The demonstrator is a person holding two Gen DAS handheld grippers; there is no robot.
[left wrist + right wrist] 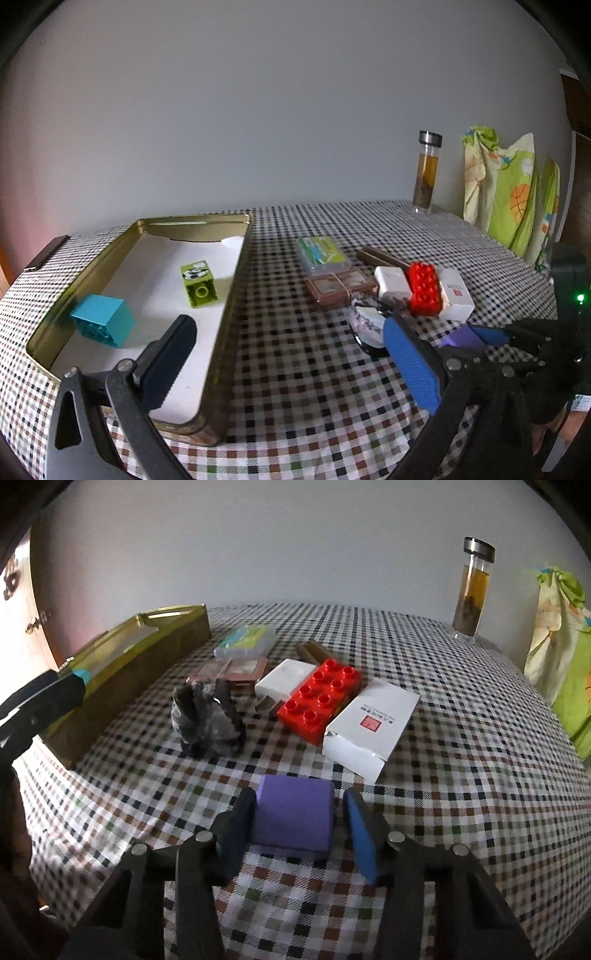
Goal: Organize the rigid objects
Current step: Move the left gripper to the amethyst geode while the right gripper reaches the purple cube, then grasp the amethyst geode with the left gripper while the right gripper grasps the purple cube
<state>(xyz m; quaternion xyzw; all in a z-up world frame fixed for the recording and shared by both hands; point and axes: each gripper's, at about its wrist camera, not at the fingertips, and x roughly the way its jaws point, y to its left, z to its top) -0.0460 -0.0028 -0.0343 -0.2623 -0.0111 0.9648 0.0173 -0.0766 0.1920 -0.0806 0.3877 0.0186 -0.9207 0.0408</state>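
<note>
Right gripper (299, 827) straddling a purple block (295, 812) on the checked tablecloth (461, 738); dark pad touching its left face, blue pad standing just off its right face, so not clamped. Left gripper (291, 354) spread wide and empty over the near edge of a gold tin tray (236, 284). Inside the tray: 1 teal brick (103, 319) against the left wall, 1 lime-green brick (199, 282) near the middle, lying on its side. Beyond the purple block, crowded together: white carton (373, 725) with a small red square logo and print too small to read, red 8-stud brick (319, 698), white box (284, 681), brown flat case (240, 670), clear plastic case (245, 642), grey crumpled lump (207, 716). Lidded glass bottle (472, 590) of amber liquid far right by the wall; green patterned cloth (561, 646) past it.
</note>
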